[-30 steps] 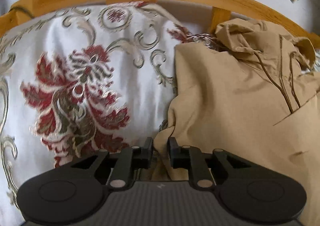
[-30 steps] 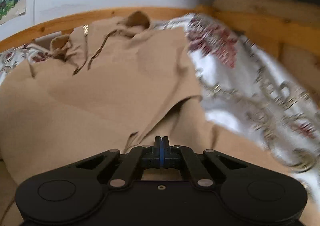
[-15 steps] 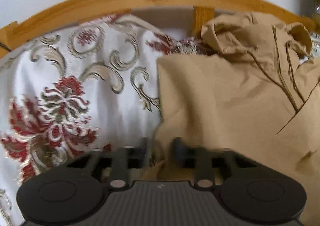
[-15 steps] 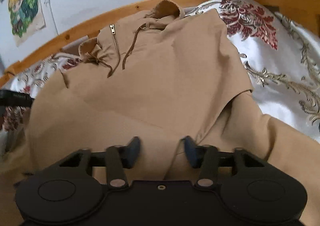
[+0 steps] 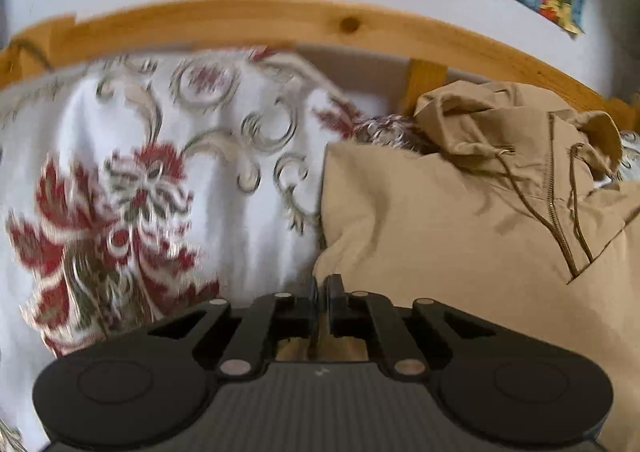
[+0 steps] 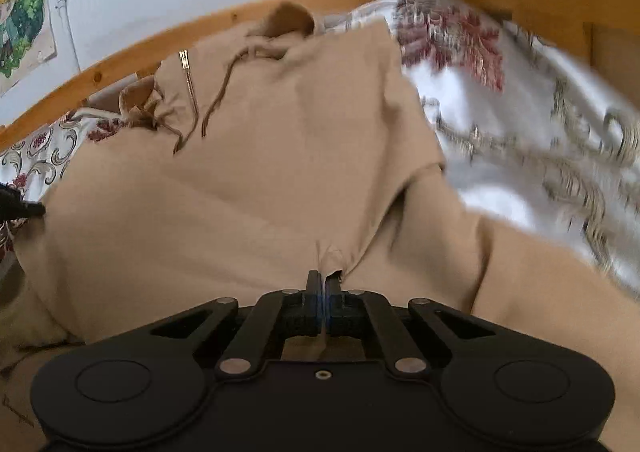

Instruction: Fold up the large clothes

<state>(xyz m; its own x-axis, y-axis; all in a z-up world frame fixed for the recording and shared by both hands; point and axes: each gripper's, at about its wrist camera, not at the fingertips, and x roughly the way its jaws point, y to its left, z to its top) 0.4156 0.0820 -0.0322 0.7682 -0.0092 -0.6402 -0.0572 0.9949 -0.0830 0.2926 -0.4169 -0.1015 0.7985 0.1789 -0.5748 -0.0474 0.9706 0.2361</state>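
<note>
Left gripper [image 5: 322,286], right gripper [image 6: 322,282] pinch soft tan hoodie [image 6: 260,180].

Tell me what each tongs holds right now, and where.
Both tongs are shut on the tan hoodie: left on its side edge, right on a folded lower edge.

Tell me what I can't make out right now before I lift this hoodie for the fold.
- Hoodie hem and lower body: right wrist view, hidden behind the right gripper body and cut off by the bottom edge.
- Cloth pinched by the left gripper: left wrist view, mostly hidden by its fingers.
- Bedspread pattern: right wrist view, motion-blurred.
- Hoodie's right side: left wrist view, cut off by the frame edge.
</note>
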